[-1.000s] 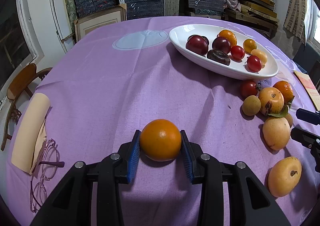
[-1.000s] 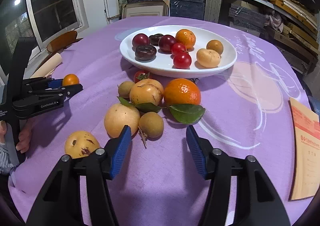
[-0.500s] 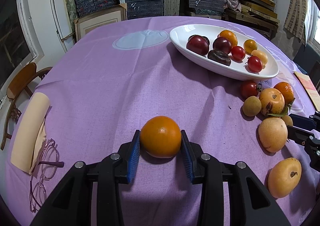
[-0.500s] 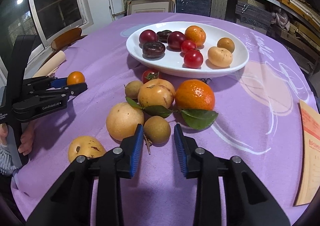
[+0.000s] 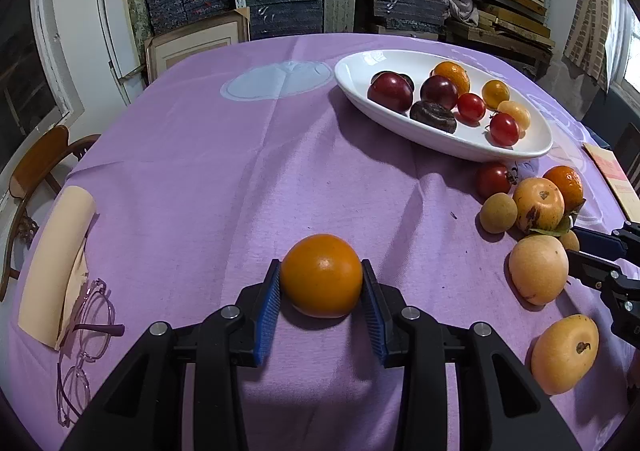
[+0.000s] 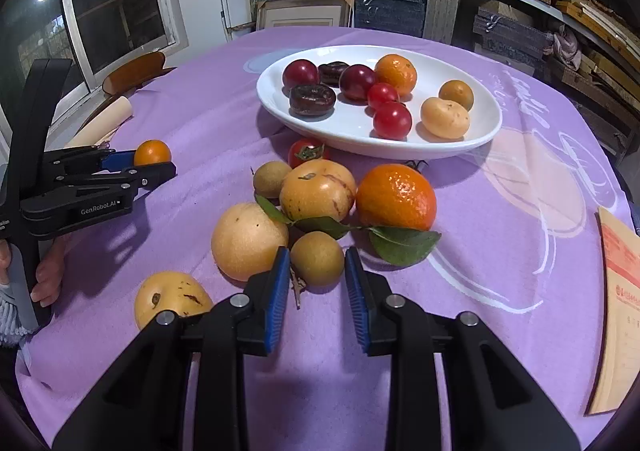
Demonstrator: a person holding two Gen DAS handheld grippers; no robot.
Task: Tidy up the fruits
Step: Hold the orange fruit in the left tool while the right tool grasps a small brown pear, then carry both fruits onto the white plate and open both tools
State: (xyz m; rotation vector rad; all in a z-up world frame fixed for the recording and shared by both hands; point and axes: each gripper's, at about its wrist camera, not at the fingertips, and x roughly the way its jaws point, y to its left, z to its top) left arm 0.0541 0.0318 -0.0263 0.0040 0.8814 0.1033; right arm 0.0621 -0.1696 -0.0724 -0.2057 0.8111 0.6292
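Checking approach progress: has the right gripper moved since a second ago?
Yes. The right gripper advanced toward the white plate, narrowing its jaws around the small brown fruit.

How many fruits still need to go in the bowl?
Nine fruits already sit in the white bowl. The left tongs grip an orange fruit; the right tongs close around a small brown fruit. Six more wait loose on the purple cloth, including a leafy orange.

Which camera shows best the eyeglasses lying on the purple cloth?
The left wrist view. The eyeglasses lie there at the lower left, beside a cream roll, with both lenses and a temple visible. In the right wrist view I cannot find them; the left gripper blocks that area.
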